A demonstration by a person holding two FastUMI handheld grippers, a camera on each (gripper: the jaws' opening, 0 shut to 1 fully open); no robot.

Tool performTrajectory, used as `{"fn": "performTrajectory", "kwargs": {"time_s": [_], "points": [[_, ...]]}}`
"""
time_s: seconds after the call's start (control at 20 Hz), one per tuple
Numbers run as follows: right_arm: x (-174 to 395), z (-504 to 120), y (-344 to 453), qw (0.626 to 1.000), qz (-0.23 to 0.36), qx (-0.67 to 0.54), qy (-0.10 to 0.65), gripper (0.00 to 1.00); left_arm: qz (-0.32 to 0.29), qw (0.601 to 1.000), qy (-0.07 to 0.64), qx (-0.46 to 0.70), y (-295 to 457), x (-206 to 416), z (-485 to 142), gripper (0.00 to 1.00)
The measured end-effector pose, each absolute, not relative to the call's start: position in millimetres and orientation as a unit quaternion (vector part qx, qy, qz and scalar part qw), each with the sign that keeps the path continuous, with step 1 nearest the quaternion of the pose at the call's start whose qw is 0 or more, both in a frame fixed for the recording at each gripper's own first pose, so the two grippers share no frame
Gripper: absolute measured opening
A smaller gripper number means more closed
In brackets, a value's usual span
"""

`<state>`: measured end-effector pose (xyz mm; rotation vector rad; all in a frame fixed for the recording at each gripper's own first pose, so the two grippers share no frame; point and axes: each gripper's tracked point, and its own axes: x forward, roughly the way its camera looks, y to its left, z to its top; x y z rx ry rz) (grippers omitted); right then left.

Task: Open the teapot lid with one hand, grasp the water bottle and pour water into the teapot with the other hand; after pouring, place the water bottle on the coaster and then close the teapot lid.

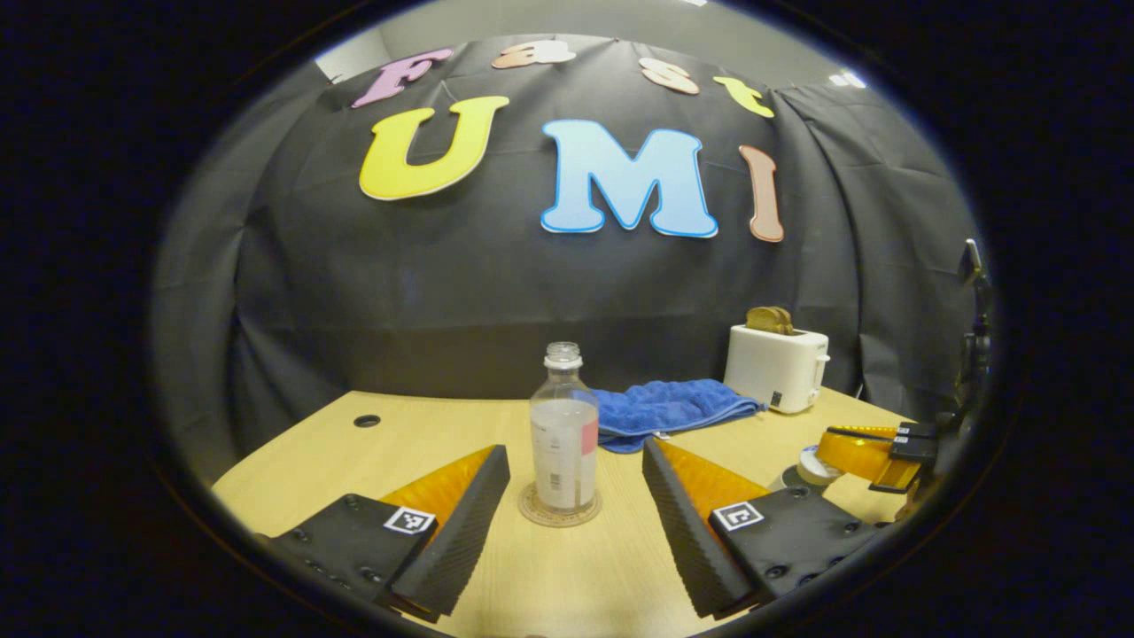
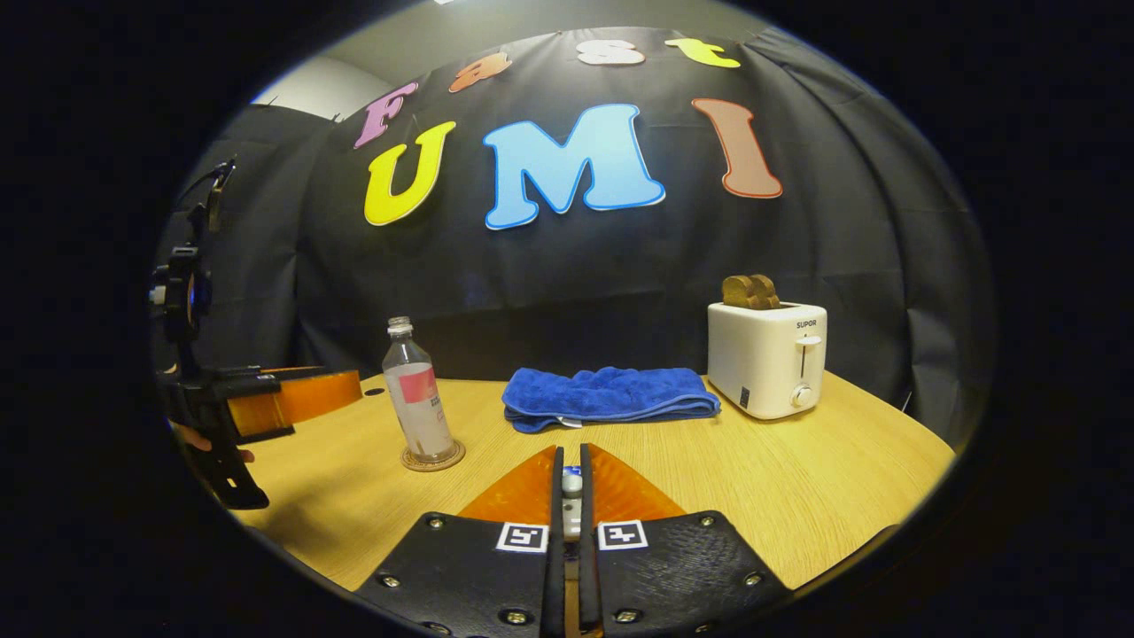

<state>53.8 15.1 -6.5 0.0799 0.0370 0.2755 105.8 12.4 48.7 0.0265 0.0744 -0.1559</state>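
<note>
The water bottle (image 1: 564,430) stands uncapped on its coaster (image 1: 559,509) on the desk (image 1: 585,567), released between the left gripper (image 1: 576,496)'s spread jaws. The right gripper (image 2: 571,487)'s jaws pinch a small knob, probably the teapot lid's, for closing.

bottle (image 2: 416,399) upright on coaster (image 2: 432,459) | towel (image 2: 609,395) behind, right of bottle | toaster (image 2: 767,358) right of towel | all on table (image 2: 842,496)

The table (image 2: 797,496) is matt pale wood grain, the towel (image 2: 609,394) fluffy cloth, the water bottle (image 1: 564,434) clear plastic, the toaster (image 2: 767,359) smooth plastic.
</note>
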Motion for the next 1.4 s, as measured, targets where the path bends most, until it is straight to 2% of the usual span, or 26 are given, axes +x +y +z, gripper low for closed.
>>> {"fn": "performTrajectory", "kwargs": {"time_s": [0.5, 0.95, 1.1, 1.15, 1.2, 1.25, 1.4], "points": [[61, -15, 18, 0.99, 0.133, 0.03, 0.03, 0.06, -0.036, 0.999, 0.027, -0.014, 38, 65, 58, 1.0], [65, -25, 17, 0.991, 0.126, 0.03, 0.046, 0.06, -0.035, 0.999, 0.032, -0.021, 33, 61, 50, 1.0], [62, -24, 16, 0.991, 0.123, 0.031, 0.043, 0.12, -0.03, 0.999, 0.027, -0.012, 31, 58, 54, 1.0], [59, -18, 16, 0.991, 0.123, 0.034, 0.03, 0.3, -0.031, 0.999, 0.023, -0.007, 27, 56, 54, 1.0], [53, -11, 13, 0.992, 0.117, 0.034, 0.02, 0.54, -0.031, 0.999, 0.022, -0.005, 25, 54, 55, 1.0], [50, -5, 10, 0.994, 0.106, 0.033, -0.001, 0.61, -0.027, 0.999, 0.019, -0.004, 25, 50, 55, 1.0], [37, 5, 9, 0.995, 0.09, 0.025, -0.027, 0.61, -0.027, 1.0, 0.004, 0.002, 18, 37, 56, 1.0]]}}
